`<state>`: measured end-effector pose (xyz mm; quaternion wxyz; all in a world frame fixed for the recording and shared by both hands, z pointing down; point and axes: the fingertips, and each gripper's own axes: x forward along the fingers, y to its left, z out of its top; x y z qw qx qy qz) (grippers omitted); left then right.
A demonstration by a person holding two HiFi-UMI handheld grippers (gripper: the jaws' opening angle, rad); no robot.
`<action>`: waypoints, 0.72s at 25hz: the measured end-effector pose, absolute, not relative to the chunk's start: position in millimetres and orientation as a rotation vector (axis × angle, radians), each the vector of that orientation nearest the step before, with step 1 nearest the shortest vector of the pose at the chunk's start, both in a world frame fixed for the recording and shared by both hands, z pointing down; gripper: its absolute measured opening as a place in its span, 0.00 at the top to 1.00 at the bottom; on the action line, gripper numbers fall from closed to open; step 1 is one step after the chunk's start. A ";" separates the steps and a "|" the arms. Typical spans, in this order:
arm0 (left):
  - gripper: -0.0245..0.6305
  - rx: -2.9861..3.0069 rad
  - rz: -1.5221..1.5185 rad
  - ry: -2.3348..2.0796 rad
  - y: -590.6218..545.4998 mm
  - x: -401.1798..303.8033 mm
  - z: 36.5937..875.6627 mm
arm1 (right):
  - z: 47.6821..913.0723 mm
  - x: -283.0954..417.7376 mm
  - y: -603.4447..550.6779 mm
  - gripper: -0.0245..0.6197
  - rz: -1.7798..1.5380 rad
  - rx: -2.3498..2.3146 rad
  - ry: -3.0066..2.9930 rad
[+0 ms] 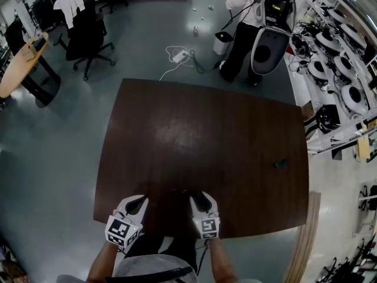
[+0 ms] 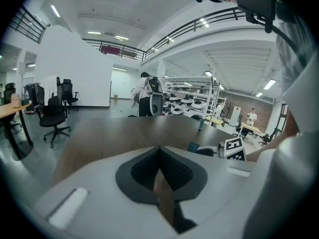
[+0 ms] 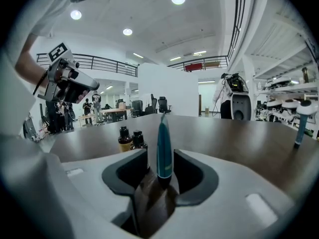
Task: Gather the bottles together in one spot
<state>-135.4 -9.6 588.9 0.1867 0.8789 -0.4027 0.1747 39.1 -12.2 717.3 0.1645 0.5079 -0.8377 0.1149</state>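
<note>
A slim teal bottle [image 3: 164, 146] stands upright on the table [image 3: 239, 138], long axis vertical and tapered tip up. It is between the right gripper [image 1: 199, 200]'s parted jaws, and neither pad presses it. Its foot is lost in shadow. Two black-capped amber bottles [image 3: 131, 140] stand just beyond the left jaw, which cuts off their lower parts. The left gripper [image 2: 160, 156]'s jaws meet on nothing.

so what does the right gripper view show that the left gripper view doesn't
Only the right gripper view: two brown bottles, plus the right gripper's open jaws flanking a slim teal bottle. Only the left gripper view: the left gripper's shut jaws and the right gripper's marker cube. Both: the brown table.
</note>
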 end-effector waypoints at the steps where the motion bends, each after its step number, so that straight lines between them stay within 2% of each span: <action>1: 0.96 2.474 0.492 -1.132 -9.6 -135.2 588.9 | 716.7 38.9 -10.9 0.71 0.332 1.449 -2.387; 4: 0.96 2.469 0.490 -1.128 -10.3 -134.1 591.0 | 715.5 39.9 -8.3 0.67 0.353 1.460 -2.377; 12: 0.96 2.509 0.481 -1.073 -17.5 -125.3 599.0 | 699.8 49.9 3.1 0.64 0.412 1.576 -2.319; 15: 0.96 2.532 0.465 -1.040 -16.4 -118.9 596.6 | 687.3 60.7 10.4 0.65 0.452 1.668 -2.279; 18: 0.96 2.570 0.446 -0.982 -14.3 -108.2 592.6 | 664.4 73.0 14.6 0.73 0.459 1.781 -2.244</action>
